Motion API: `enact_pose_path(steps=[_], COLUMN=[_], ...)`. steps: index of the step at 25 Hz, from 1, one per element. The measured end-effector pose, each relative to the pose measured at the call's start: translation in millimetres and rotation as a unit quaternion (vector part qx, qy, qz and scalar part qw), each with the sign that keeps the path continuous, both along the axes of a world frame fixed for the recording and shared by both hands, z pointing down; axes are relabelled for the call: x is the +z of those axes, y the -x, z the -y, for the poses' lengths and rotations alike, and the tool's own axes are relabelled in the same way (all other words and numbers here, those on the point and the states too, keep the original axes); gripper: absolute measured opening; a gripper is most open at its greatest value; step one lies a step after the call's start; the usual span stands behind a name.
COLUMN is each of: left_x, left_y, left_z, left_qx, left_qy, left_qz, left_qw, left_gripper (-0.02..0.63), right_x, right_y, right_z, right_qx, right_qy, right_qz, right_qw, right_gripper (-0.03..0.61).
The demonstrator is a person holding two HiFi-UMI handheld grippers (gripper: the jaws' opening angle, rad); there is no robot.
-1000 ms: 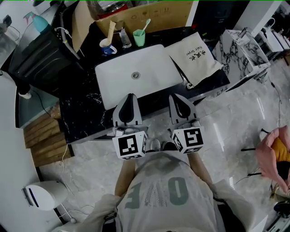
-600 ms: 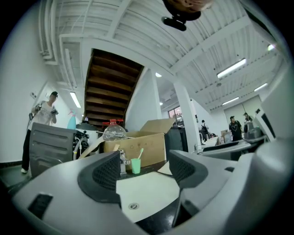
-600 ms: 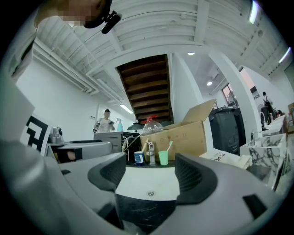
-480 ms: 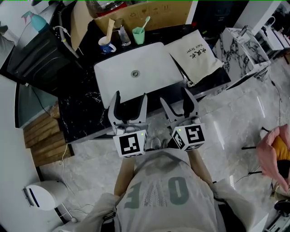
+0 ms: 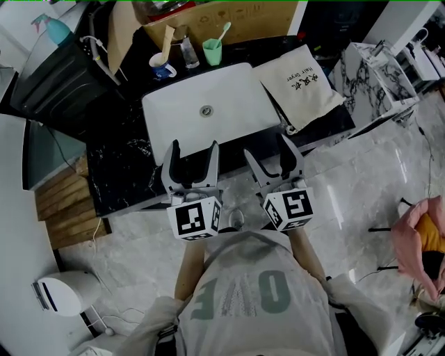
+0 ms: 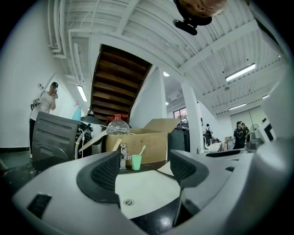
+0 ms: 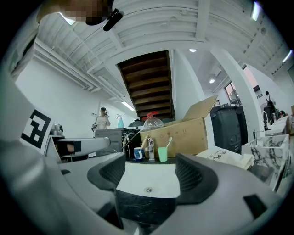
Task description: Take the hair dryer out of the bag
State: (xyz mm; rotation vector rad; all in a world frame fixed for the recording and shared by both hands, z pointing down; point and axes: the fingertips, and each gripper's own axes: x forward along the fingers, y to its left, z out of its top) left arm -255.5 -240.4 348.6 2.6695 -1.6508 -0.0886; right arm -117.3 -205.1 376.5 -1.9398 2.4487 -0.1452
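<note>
Two grey hand-held grippers are held side by side, just in front of a black shiny stone counter (image 5: 122,167). The left gripper (image 5: 194,149) is seen with its two jaws wide apart. Nothing is held between them. The right gripper (image 5: 268,147) is seen the same way, with its jaws spread wide and nothing between them. Both are pointed at a white square sink (image 5: 236,97) that is set into the counter.

A cream cloth bag (image 5: 302,87) with black writing on it is laid flat on the counter, just to the right of the sink. It is nearer to the right gripper but is touched by neither gripper. The hair dryer cannot be seen in any view.

Behind the sink, a small green plastic cup (image 5: 212,51) and a white and blue mug (image 5: 161,67) are stood near each other. A brown cardboard box (image 5: 229,21) is placed behind them.
</note>
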Motion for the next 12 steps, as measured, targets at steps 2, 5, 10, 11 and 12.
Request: enact_pose_path(steps=[2, 5, 10, 11, 12], left_x=[0, 2, -2, -4, -6], left_y=[-5, -20, -58, -67, -77], left_z=[1, -2, -5, -6, -5], left_qx=[-0.010, -0.017, -0.022, -0.027, -0.031], left_qy=[0.002, 0.003, 0.001, -0.001, -0.003], left_qz=[-0.002, -0.007, -0.029, -0.030, -0.030], left_qw=[0.9999, 0.9998, 0.9993, 0.9992, 0.9991], left_gripper=[0.321, 0.321, 0.321, 0.321, 0.321], right_x=[-3, -1, -4, -6, -8], right_y=[-13, -40, -88, -98, -108], right_z=[1, 2, 3, 4, 6], right_qx=[-0.001, 0.003, -0.001, -0.005, -0.010], right_qy=[-0.003, -0.001, -0.002, -0.002, -0.002], right_qz=[-0.003, 0.001, 0.000, -0.002, -0.003], right_qw=[1.000, 1.000, 1.000, 1.000, 1.000], right_gripper=[0.326, 0.325, 0.325, 0.325, 0.325])
